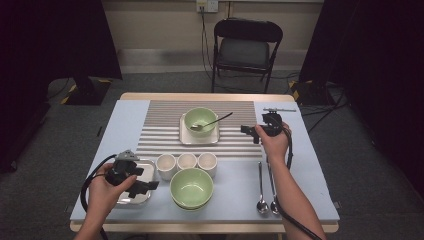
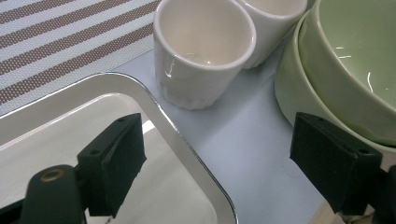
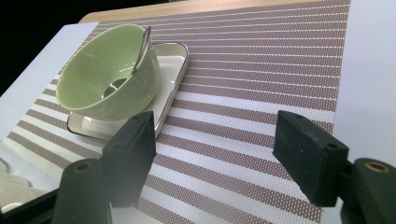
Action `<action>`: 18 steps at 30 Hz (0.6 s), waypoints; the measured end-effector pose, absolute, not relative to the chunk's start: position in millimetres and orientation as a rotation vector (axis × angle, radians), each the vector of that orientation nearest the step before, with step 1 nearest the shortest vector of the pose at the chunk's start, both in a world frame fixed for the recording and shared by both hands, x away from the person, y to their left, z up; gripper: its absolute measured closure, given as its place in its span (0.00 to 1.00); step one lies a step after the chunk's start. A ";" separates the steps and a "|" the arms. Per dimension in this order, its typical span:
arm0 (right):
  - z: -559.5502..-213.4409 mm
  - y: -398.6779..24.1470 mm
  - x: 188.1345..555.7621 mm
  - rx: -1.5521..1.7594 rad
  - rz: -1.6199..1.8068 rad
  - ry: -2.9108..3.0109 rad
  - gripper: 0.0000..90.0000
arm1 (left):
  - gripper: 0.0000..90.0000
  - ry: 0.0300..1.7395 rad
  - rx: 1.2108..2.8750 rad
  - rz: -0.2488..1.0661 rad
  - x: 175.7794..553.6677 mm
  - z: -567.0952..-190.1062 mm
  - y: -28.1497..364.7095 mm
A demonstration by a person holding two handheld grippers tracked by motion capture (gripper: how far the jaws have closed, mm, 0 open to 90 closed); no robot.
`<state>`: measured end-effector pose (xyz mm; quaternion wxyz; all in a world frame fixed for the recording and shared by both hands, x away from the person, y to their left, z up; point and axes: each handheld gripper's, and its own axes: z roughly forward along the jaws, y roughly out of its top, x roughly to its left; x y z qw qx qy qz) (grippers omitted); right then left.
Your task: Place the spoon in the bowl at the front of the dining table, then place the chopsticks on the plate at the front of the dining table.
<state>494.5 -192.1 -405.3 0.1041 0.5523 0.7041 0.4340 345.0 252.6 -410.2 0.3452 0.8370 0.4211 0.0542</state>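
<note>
One place setting looks done: green bowl sits on a white square plate on the striped mat, spoon resting inside with its handle pointing to about 2 o'clock.

Right gripper hangs over the mat's right edge, at 3 o'clock from that bowl, jaws wide apart with nothing between them. In the right gripper view they frame bare mat, bowl off to 10 o'clock.

Left gripper hovers over the tray at the front left, also agape and empty.

Likely left to do: stacked bowls, three cups at their 12 o'clock, two spoons at 3 o'clock, all untouched.
</note>
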 end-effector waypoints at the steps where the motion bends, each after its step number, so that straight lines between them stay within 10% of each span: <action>1: -405.4 -192.5 494.3 1.627 1.281 2.078 0.32 | 0.19 1.091 2.173 0.138 345.2 -410.5 252.5; 18: -402.8 -200.2 486.3 1.612 1.281 2.087 0.32 | 0.19 1.085 2.176 0.131 345.6 -411.4 250.3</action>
